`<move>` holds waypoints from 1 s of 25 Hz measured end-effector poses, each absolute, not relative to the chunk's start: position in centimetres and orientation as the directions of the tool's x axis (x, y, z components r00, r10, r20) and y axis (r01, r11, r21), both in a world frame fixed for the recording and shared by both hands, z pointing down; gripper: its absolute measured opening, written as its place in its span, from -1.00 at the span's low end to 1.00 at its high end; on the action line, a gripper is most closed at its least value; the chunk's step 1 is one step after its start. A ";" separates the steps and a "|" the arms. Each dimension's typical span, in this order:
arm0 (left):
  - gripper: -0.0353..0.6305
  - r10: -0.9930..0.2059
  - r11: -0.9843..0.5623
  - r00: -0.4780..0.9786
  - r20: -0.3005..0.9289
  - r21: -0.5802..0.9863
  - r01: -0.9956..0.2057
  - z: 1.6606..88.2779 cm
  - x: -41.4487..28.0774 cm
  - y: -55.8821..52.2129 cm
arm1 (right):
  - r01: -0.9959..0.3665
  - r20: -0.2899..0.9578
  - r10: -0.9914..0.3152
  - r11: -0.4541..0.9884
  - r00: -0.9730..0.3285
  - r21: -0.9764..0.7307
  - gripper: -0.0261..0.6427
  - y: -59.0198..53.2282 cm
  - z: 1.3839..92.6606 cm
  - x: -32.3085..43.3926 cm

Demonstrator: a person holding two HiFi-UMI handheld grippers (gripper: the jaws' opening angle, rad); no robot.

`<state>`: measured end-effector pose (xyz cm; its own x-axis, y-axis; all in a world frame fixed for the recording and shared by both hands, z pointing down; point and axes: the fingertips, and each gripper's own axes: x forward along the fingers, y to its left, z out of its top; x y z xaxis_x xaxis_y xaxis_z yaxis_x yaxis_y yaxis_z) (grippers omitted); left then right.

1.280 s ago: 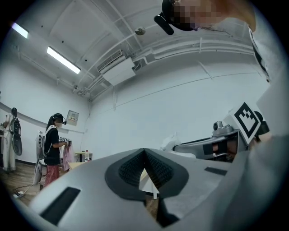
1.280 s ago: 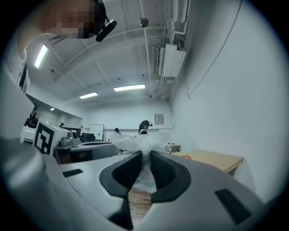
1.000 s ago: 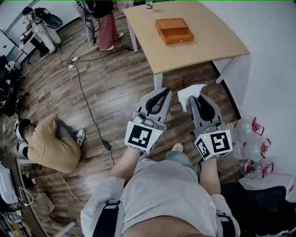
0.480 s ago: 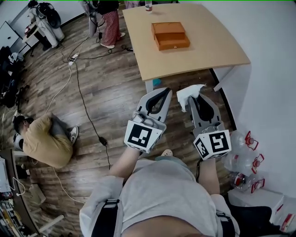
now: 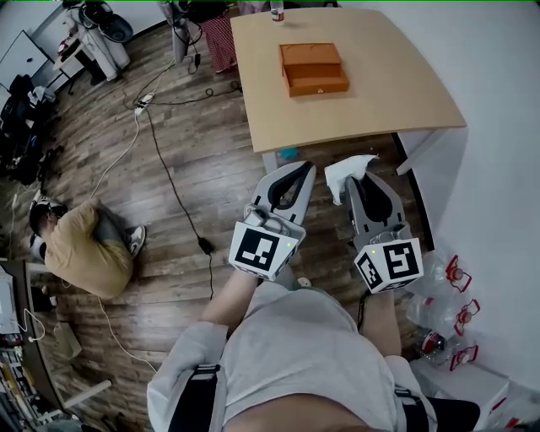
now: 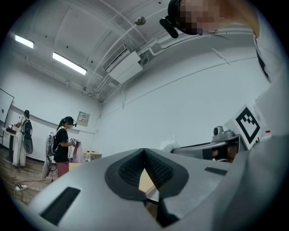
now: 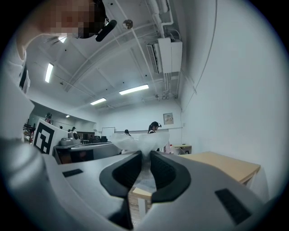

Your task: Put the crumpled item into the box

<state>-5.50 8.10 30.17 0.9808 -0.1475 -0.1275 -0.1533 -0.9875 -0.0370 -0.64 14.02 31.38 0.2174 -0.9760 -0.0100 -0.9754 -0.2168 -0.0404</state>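
Observation:
An orange wooden box point(image 5: 314, 69) lies on the light wood table point(image 5: 388, 93), well ahead of both grippers. My right gripper point(image 5: 355, 178) is shut on a white crumpled item point(image 5: 345, 171), which sticks out past its tips to the left. In the right gripper view the crumpled item point(image 7: 141, 143) bulges above the closed right gripper point(image 7: 145, 159), with the table point(image 7: 226, 164) to the right. My left gripper point(image 5: 297, 167) is held beside it, over the floor. In its own view the left gripper point(image 6: 144, 154) has its pads meeting with nothing between them.
A small bottle point(image 5: 276, 10) stands at the table's far edge. A person in a tan top point(image 5: 80, 253) crouches on the wood floor at left, near cables point(image 5: 173, 194). Large water bottles point(image 5: 443, 291) lie by the white wall at right. Another person point(image 6: 61, 146) stands beyond the table.
The view has shifted a little toward the table; the water bottles slid lower right. Both grippers keep the same pose and the right one still holds the white item.

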 end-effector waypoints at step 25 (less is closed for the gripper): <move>-0.86 -0.142 -0.989 0.982 -0.124 -0.025 -0.146 30.5 6.1 -4.1 | -0.967 -0.001 -0.970 -0.243 0.244 -0.070 -0.73 2.2 31.9 11.0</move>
<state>6.09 -4.07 30.49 0.9820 -0.1421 -0.1240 -0.1463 -0.9889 -0.0253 11.02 2.25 31.88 0.2441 -0.9698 -0.0007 -0.9674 -0.2434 -0.0698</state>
